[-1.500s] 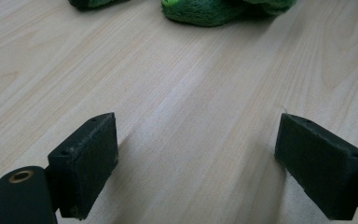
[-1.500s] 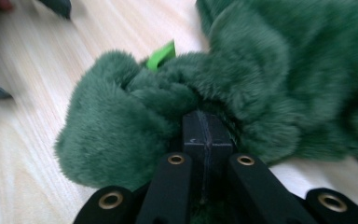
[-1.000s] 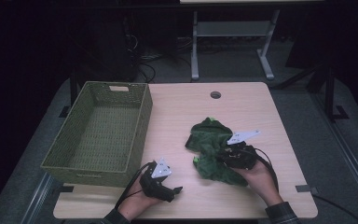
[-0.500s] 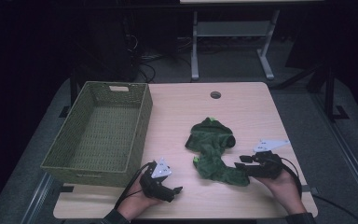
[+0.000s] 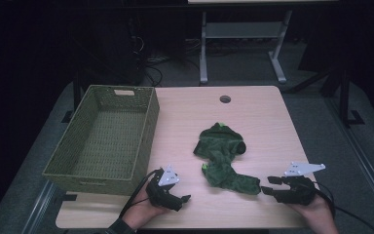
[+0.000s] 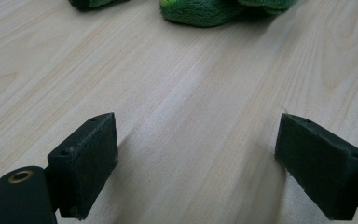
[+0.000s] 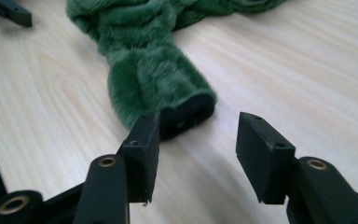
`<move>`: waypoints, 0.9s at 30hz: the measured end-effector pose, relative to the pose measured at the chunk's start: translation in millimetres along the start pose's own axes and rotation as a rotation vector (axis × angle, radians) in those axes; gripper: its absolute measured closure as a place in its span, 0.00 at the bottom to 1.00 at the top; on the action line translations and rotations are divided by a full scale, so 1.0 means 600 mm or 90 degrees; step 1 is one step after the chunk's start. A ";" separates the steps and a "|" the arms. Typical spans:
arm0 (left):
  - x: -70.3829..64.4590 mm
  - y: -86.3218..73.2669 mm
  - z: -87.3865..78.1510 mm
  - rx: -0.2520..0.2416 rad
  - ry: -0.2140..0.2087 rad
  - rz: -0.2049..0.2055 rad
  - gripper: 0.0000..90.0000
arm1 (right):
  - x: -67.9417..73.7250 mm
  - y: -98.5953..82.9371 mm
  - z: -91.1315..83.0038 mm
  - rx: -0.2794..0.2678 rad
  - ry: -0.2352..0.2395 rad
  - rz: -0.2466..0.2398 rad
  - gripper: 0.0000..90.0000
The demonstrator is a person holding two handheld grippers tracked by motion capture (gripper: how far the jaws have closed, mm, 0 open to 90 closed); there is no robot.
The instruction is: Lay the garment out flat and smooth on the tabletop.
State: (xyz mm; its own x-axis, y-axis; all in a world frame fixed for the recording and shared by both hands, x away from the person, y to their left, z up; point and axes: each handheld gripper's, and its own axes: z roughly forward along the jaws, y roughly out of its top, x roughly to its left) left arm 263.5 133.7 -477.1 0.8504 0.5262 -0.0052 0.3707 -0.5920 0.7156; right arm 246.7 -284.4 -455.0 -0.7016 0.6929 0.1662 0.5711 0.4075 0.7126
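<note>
Here, at the near edge of the pale wooden table (image 5: 272, 122), the left gripper (image 5: 182, 199) is resting at about seven o'clock, its jaws standing wide apart over bare wood. The right gripper (image 5: 265, 185) is sitting at about five o'clock, its jaws also parted and holding nothing, pointing toward nine o'clock at the dark open end of the fuzzy green plush garment (image 7: 158, 70), which is lying just beyond them. That garment (image 5: 221, 158) is sprawling crumpled near the table's centre. Farther off, toward ten o'clock, the olive woven rectangular basket (image 5: 143, 141) is standing along the table's left side.
</note>
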 end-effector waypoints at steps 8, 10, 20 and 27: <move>0.000 0.000 0.000 -0.001 0.000 0.000 0.14 | 0.015 -0.021 0.005 0.014 0.035 0.007 0.59; 0.000 0.000 0.000 -0.001 0.000 0.000 0.14 | 0.017 -0.020 0.010 0.018 0.041 0.007 0.60; 0.001 0.001 0.001 0.000 -0.001 0.002 0.14 | 0.021 -0.010 0.024 0.021 0.053 0.005 0.75; 0.001 0.001 0.001 0.001 -0.001 0.003 0.14 | 0.018 -0.010 0.021 0.024 0.056 0.006 0.92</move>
State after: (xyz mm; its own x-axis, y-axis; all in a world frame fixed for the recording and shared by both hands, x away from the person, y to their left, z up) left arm 264.5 133.0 -477.1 0.8525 0.5228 -0.0030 0.3675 -0.5951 0.7147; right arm 241.0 -271.8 -465.8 -0.7304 0.6420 0.2332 0.5919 0.4246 0.6852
